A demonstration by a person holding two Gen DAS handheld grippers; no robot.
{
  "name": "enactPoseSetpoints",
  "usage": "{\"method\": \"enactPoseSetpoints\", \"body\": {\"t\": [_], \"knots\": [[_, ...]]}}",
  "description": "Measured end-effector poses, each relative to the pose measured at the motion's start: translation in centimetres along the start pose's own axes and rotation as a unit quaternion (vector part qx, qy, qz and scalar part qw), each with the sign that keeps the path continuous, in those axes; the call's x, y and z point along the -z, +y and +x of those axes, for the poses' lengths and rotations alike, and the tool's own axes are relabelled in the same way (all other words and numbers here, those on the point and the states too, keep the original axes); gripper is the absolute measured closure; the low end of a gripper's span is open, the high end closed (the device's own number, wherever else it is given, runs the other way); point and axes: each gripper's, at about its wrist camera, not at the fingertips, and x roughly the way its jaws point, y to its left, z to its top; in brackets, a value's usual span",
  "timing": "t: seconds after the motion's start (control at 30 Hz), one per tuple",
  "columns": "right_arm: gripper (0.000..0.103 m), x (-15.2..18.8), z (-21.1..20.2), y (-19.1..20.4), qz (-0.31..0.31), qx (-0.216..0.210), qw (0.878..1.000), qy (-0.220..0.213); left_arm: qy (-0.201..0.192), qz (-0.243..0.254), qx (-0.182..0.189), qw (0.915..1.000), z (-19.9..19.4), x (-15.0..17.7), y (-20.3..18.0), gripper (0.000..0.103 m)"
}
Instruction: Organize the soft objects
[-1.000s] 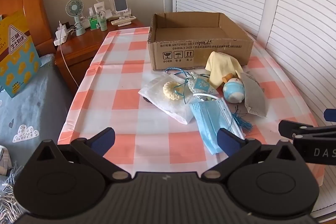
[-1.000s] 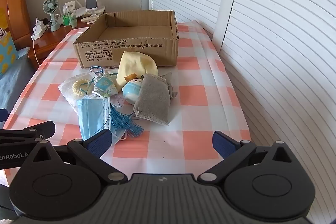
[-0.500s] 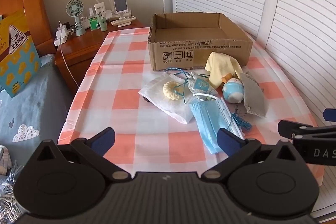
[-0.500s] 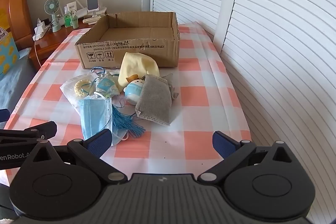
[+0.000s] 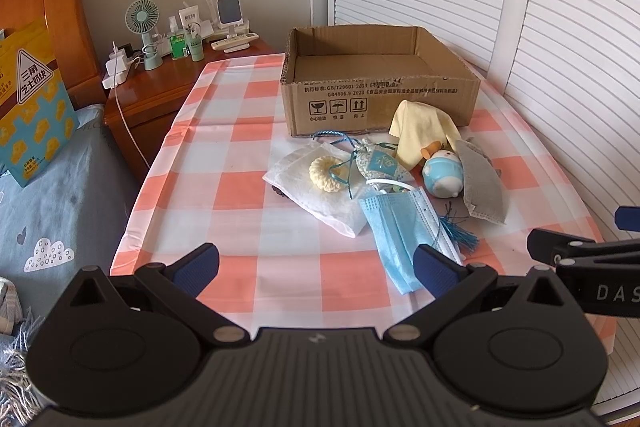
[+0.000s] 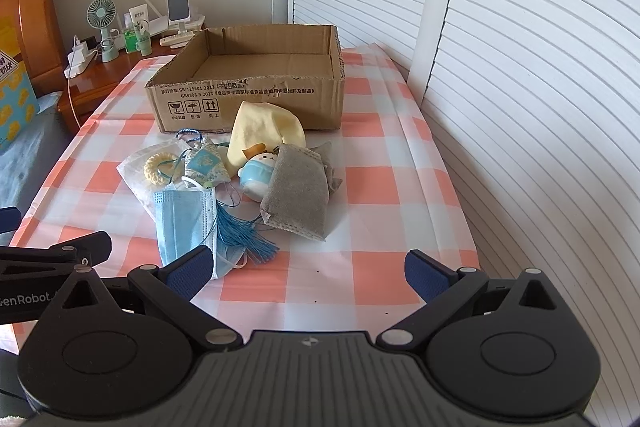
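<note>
On the checked tablecloth (image 5: 240,195), seen from the left wrist camera, nothing has yet been sorted: the cardboard box (image 5: 380,95) at the far end shows a bare floor, and the soft things lie in one loose heap just in front of it. A white pouch (image 5: 320,195) carries a cream crocheted ring (image 5: 326,173); beside it sit a patterned sachet (image 5: 380,165) on a blue cord, a blue face mask (image 5: 400,231), a yellow cloth (image 5: 420,131) leaning on the box wall, a round blue-and-white toy (image 5: 444,175) and a grey pouch (image 5: 482,191). The left gripper (image 5: 316,263) hangs over the near table edge with its fingers spread wide and empty, short of the heap.

From the right wrist camera the same picture holds. The box interior is plainly empty, the grey pouch partly covers the toy, and the sachet's blue tassel (image 6: 248,237) trails over the mask. The right gripper (image 6: 308,267) is likewise spread and holds nothing, its left finger just beside the mask's near end.

By my reading the task is at its start: every item remains to be lifted, presumably into the box.
</note>
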Motion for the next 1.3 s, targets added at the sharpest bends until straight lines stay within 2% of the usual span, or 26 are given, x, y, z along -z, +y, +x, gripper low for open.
{"method": "enactPoseSetpoints", "body": {"t": [1.3], "knots": [[0.0, -0.21, -0.39, 0.0, -0.002, -0.005, 1.0, -0.008, -0.004, 0.001, 0.001, 1.0, -0.59, -0.45, -0.17, 0.001]]}}
